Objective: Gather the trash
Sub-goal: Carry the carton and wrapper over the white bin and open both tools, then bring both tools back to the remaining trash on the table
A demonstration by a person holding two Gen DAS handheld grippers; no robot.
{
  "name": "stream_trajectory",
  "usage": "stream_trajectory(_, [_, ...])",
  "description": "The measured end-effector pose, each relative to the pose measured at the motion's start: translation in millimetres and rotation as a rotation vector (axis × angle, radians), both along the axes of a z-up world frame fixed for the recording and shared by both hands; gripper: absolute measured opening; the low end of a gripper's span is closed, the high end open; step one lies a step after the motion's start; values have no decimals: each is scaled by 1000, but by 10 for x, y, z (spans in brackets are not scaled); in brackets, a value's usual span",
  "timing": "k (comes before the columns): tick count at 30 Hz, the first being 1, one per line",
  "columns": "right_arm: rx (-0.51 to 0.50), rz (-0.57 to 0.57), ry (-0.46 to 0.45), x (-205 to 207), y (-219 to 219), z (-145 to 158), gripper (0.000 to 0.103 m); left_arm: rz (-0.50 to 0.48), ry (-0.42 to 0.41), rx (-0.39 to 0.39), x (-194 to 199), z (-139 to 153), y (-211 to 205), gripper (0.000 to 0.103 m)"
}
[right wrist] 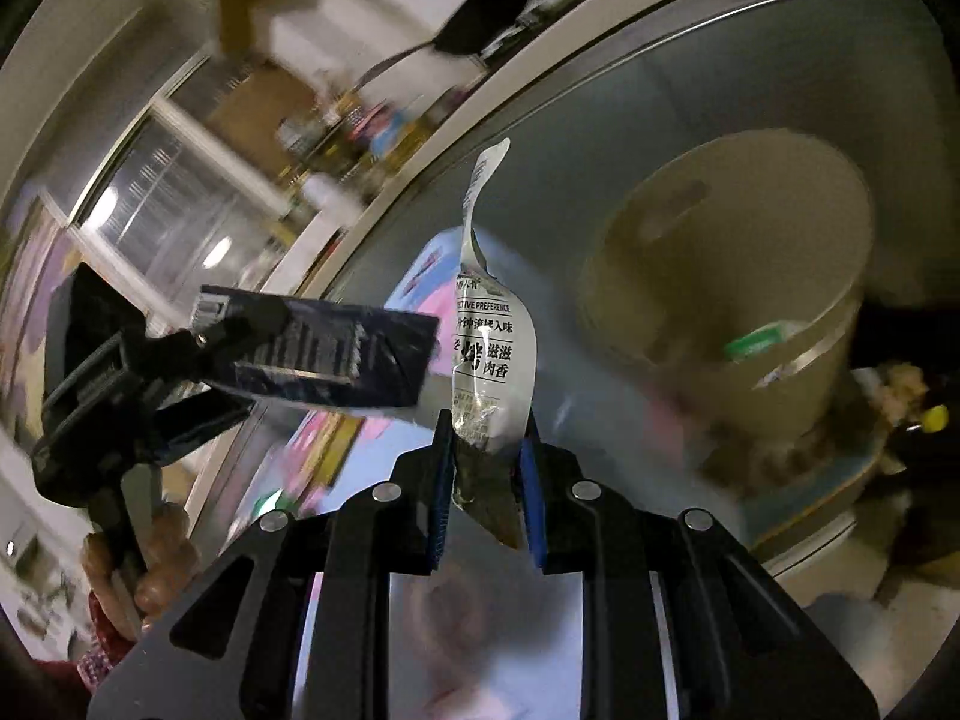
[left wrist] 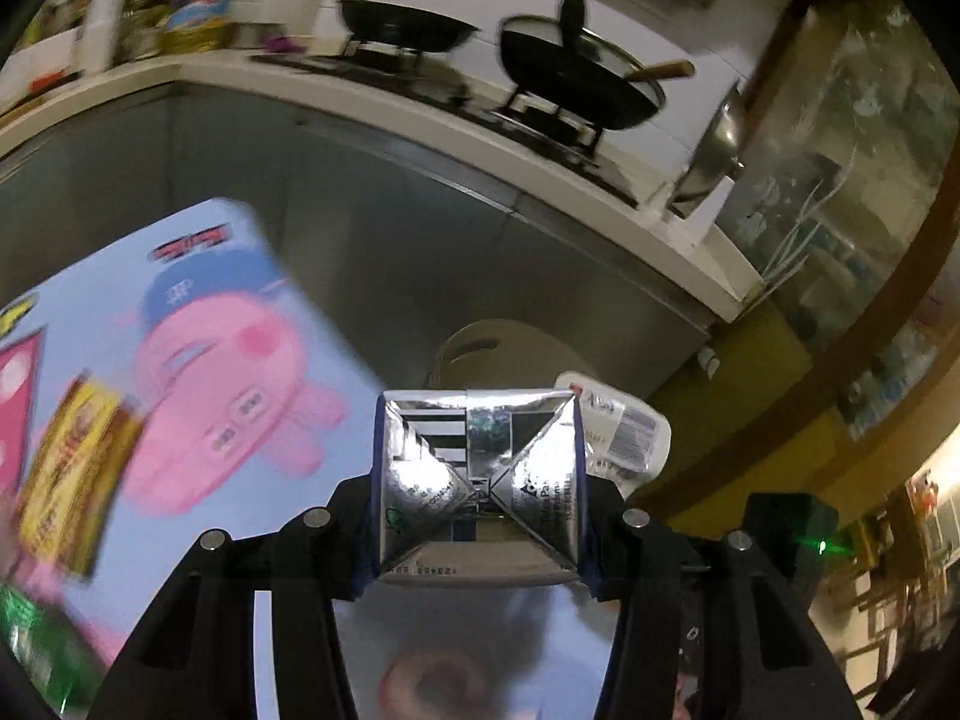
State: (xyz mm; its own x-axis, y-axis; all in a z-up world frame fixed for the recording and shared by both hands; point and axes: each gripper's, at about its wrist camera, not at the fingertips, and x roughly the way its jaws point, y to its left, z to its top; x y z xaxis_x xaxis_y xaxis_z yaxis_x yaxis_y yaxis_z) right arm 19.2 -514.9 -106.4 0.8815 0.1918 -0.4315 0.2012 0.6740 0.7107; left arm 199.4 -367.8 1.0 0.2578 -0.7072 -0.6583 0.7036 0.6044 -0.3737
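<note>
Currently left tool (left wrist: pixel 480 516) clamps a drink carton (left wrist: pixel 479 483), right tool (right wrist: pixel 485 468) pinches a plastic wrapper (right wrist: pixel 489 354); both just left of the bin (right wrist: pixel 738 276).

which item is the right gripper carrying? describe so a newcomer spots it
Start at the beige bin under the counter. Left of it, the right gripper pinches a sachet upright. It is clear plastic with black print, unlike the dark carton beside it.

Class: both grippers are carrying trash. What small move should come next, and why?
Probably carry both over the beige bin. The left gripper grips a drink carton, the right gripper a clear sachet; the bin stands open ahead and neither item is over it yet.
</note>
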Motion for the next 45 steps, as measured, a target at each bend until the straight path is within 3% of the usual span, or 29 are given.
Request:
stream_trajectory(6, [-7,-93,43,79,-570,-108,20,-55,9,43,191,-140,-805,51])
stream_trajectory(10, [-6,-106,63,119,-663,-163,22,-54,16,89,279,-283,-1142,55])
stream_trajectory(11, [-4,-112,69,148,-676,-167,25,-52,18,94,294,-310,-1188,67])
stream_trajectory(13, [0,-138,78,142,-687,-190,56,-28,11,99,311,-320,-1238,83])
stream_trajectory(18, [-27,-193,45,63,-635,-130,56,-7,-9,82,290,-241,-1133,83])
stream_trajectory(23, [-15,-179,3,-2,-445,-28,56,56,-121,96,135,-98,-700,83])
stream_trajectory(29, [-38,-103,-39,-3,73,161,56,189,-210,122,3,54,20,84])
stream_trajectory(35, [-42,-5,-54,43,672,297,56,324,-307,168,-221,180,759,90])
stream_trajectory(45, [-101,149,-84,164,1686,602,56,519,-380,198,-493,285,1828,94])
